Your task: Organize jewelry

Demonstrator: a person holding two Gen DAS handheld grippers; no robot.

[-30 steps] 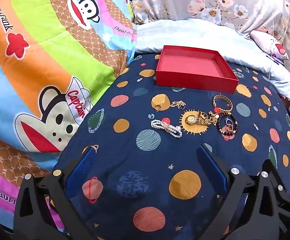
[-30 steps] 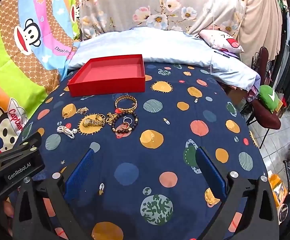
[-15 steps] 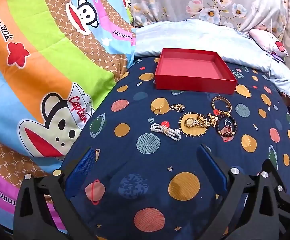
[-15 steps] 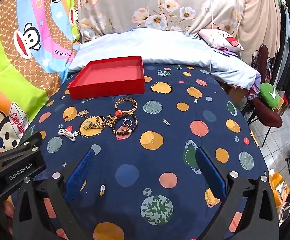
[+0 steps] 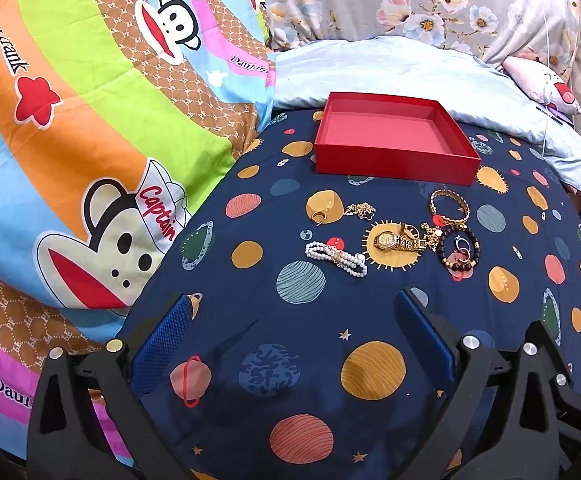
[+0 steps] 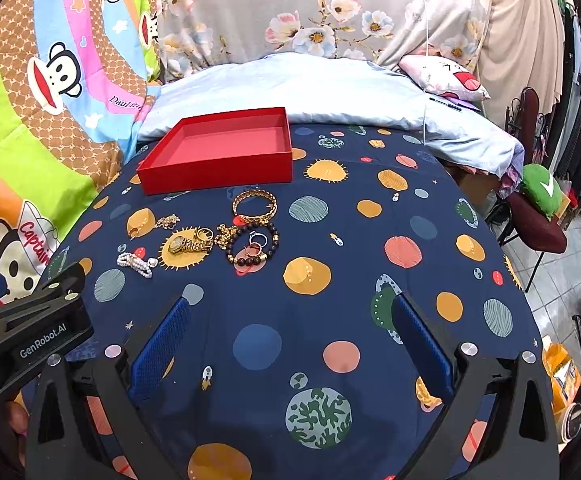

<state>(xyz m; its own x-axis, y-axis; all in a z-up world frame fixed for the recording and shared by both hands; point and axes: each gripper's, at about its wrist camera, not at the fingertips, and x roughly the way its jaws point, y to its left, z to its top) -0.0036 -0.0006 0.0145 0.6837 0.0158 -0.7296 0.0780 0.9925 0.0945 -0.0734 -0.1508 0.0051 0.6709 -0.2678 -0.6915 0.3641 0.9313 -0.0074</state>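
Red shallow cardboard tray (image 5: 394, 160) sat empty at twelve o'clock. Gold and bead jewelry (image 5: 394, 240) lay unsorted on the planet-print cloth (image 5: 290, 352); left gripper (image 5: 294, 344) and right gripper (image 6: 290, 344) were spread, holding nothing.

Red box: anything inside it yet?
No jewelry shows inside the red box; both wrist views show only bare red floor. Its near wall hides a thin strip of floor behind it. The gold watch and pearl bracelet lie outside on the planet-print sheet.

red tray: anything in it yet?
Empty. The red tray shows only its bare pink floor in both wrist views; the gold watch and pearl bracelet lie outside on the blue cloth.
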